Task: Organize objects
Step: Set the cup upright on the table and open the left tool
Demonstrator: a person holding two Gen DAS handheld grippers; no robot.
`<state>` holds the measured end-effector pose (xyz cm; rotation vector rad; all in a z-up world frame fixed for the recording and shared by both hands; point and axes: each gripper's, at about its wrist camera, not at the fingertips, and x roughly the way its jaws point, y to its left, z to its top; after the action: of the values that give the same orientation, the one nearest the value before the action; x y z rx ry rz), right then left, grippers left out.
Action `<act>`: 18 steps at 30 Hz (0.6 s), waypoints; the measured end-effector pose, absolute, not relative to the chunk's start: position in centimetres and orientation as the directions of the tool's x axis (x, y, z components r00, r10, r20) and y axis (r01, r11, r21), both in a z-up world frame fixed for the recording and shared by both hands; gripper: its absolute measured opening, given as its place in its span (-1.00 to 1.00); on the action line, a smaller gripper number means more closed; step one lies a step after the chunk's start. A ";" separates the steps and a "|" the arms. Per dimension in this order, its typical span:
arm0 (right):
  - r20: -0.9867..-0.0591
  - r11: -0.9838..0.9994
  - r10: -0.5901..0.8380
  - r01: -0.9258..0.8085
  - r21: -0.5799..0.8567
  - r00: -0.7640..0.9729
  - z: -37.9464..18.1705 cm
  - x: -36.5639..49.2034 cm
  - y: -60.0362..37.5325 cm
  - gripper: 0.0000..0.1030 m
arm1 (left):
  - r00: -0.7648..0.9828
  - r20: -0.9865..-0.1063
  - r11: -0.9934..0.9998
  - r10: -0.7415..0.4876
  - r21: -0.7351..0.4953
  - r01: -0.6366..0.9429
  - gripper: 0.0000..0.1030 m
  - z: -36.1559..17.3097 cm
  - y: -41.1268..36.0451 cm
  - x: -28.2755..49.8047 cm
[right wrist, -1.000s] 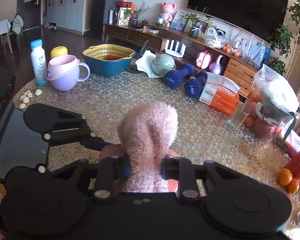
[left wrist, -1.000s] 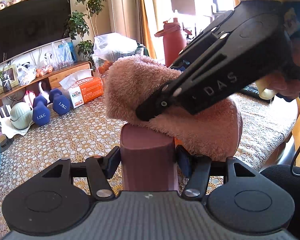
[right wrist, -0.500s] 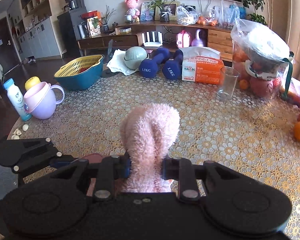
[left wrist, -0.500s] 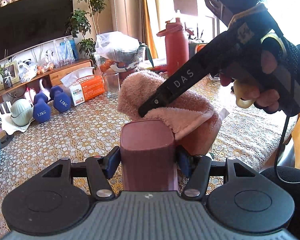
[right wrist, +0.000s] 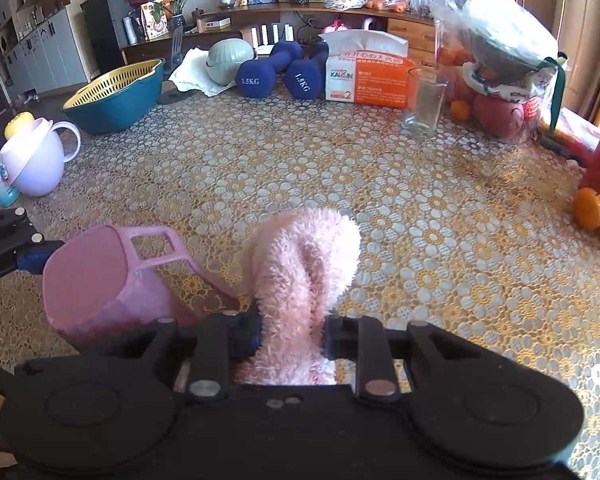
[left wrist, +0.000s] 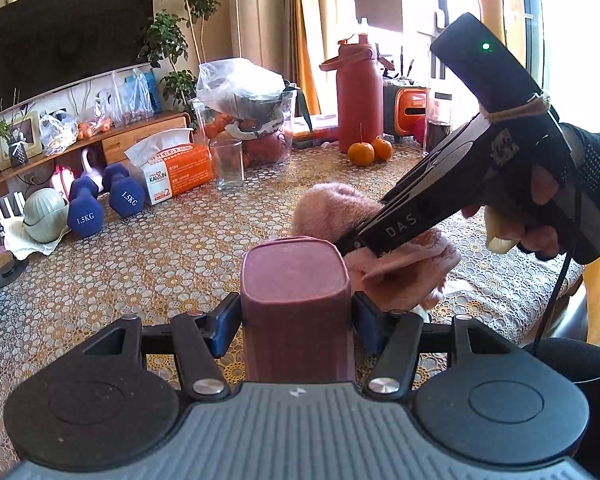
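A pink cup (right wrist: 108,280), interior unseen, is grasped by the left gripper (left wrist: 296,316); beside it, a fluffy pink cloth (right wrist: 300,280) is clenched by the right gripper (right wrist: 290,336).

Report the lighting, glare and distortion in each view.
Left wrist view: window blown out white at upper right, backlighting the red flask; fisheye bends the TV. Right wrist view: even light, sharp tablecloth, dark vignetted corners.
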<state>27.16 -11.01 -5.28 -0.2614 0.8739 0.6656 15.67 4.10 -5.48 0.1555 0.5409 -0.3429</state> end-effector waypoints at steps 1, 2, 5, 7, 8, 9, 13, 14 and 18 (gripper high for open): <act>-0.775 0.775 0.420 -0.631 0.035 0.472 -5.0 27.1 -11.4 -0.52 | 0.802 -0.529 0.932 -0.277 0.055 0.358 0.16 -5.5 4.1 15.6; -0.772 0.781 0.410 -0.625 0.023 0.485 -4.6 27.1 -11.8 -0.52 | 0.802 -0.529 0.932 -0.277 0.055 0.358 0.16 -5.4 4.1 15.6; -0.773 0.800 0.367 -0.599 -0.022 0.517 -3.7 27.3 -13.6 -0.52 | 0.803 -0.530 0.934 -0.273 0.053 0.353 0.16 -5.3 4.2 15.4; -0.780 0.814 0.327 -0.579 -0.054 0.533 -3.5 27.5 -14.8 -0.51 | 0.803 -0.531 0.937 -0.271 0.047 0.347 0.16 -5.3 4.3 15.4; -0.783 0.818 0.316 -0.572 -0.061 0.536 -3.5 27.6 -15.5 -0.51 | 0.802 -0.533 0.938 -0.270 0.043 0.345 0.16 -5.3 4.3 15.4; -0.786 0.824 0.304 -0.563 -0.066 0.538 -3.5 27.7 -16.1 -0.51 | 0.801 -0.534 0.939 -0.269 0.039 0.341 0.16 -5.2 4.4 15.4; -0.799 0.838 0.281 -0.542 -0.066 0.531 -4.2 27.9 -17.2 -0.50 | 0.797 -0.542 0.941 -0.266 0.034 0.337 0.16 -5.2 4.3 15.4; -0.803 0.838 0.276 -0.541 -0.068 0.528 -4.5 27.9 -17.2 -0.50 | 0.797 -0.544 0.942 -0.262 0.037 0.335 0.16 -5.3 4.2 15.4; -0.811 0.846 0.261 -0.529 -0.070 0.524 -5.8 28.1 -17.0 -0.46 | 0.793 -0.553 0.944 -0.257 0.032 0.329 0.25 -5.3 4.2 15.5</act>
<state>28.11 -17.04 -5.75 -0.3272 0.9036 0.4831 15.48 4.18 -5.28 0.1288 0.5751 -0.3159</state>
